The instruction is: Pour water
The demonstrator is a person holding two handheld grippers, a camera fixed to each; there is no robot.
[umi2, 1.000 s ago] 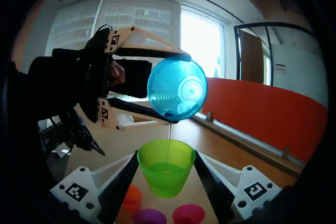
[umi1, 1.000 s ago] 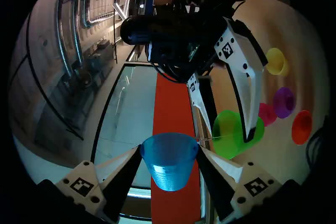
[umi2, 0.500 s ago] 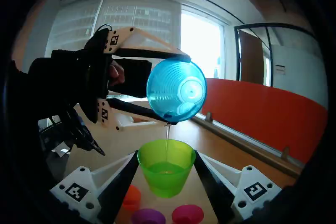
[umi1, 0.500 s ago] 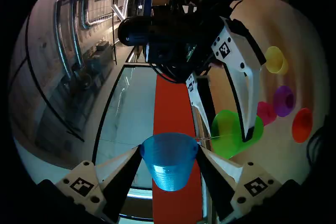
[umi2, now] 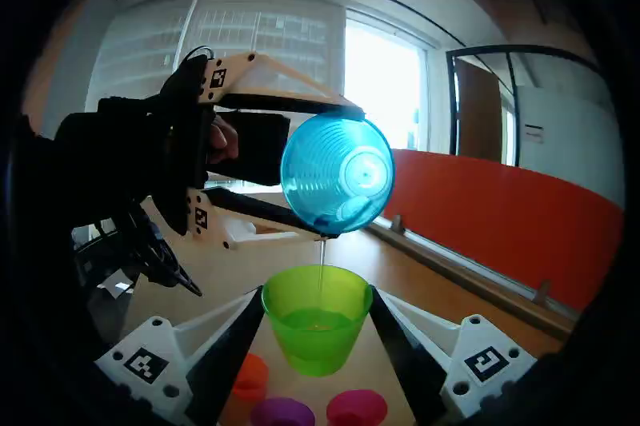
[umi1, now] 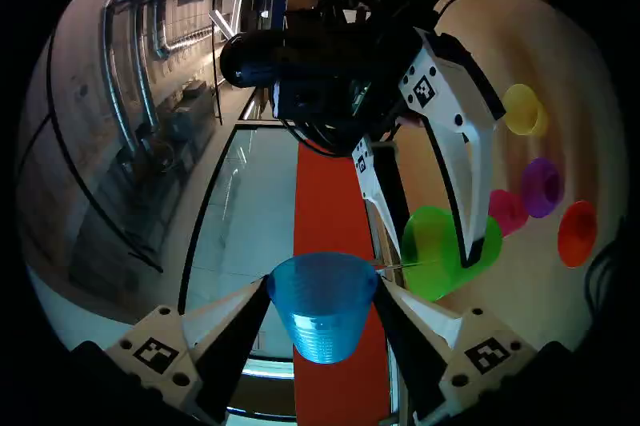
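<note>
My left gripper (umi1: 320,310) is shut on a clear blue cup (umi1: 322,306), tipped on its side. In the right gripper view that blue cup (umi2: 338,174) hangs tilted above a green cup (umi2: 317,328), and a thin stream of water (umi2: 322,260) runs from its rim into the green one. My right gripper (umi2: 317,334) is shut on the green cup, which holds some water. In the left gripper view the right gripper (umi1: 436,246) and green cup (umi1: 436,246) sit just right of the blue cup, held by a gloved hand (umi1: 320,82).
On the wooden table (umi1: 528,290) stand small cups: yellow (umi1: 524,109), purple (umi1: 542,186), pink (umi1: 506,212) and orange (umi1: 578,232). An orange partition (umi2: 512,218) runs along the table's far edge. A bright window (umi2: 384,94) is behind.
Hardly anything moved. The blue cup stays tilted and the water stream keeps running into the green cup.
</note>
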